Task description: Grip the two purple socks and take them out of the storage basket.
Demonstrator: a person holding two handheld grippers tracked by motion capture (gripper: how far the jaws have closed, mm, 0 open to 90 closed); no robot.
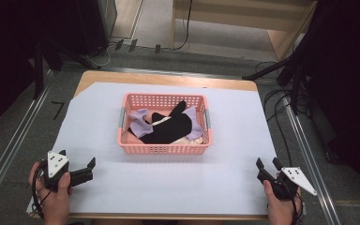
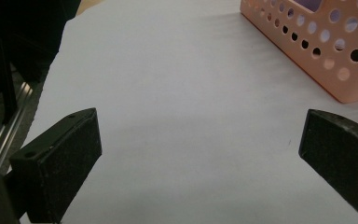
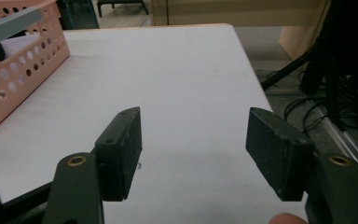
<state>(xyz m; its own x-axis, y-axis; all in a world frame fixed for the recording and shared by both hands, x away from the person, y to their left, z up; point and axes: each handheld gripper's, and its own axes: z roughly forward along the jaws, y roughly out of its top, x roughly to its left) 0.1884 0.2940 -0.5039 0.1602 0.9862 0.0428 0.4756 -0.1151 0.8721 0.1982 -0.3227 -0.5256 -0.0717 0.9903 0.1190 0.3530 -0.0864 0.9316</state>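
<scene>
Nearest us, two hands grip the tools at the near edge: our left gripper (image 1: 78, 168) at the near left corner, jaws spread wide with nothing between them; our right gripper (image 1: 266, 165) at the near right corner, jaws likewise apart and empty. Listed by size: one white sheet (image 1: 168, 178) covering most of the wooden table (image 1: 168, 78); one pink perforated basket (image 1: 163, 149) standing at the middle of the sheet, well apart from both grippers, with grey handles at its short ends; inside it, a heap of socks, namely a black sock (image 1: 168, 129) lying on top across the middle, a lilac sock (image 1: 139, 116) at the left and a sliver of cream fabric (image 1: 194, 138) at the near right. In the left gripper view the basket's corner (image 2: 326, 46) sits far right; in the right gripper view, far left (image 3: 14, 79).
</scene>
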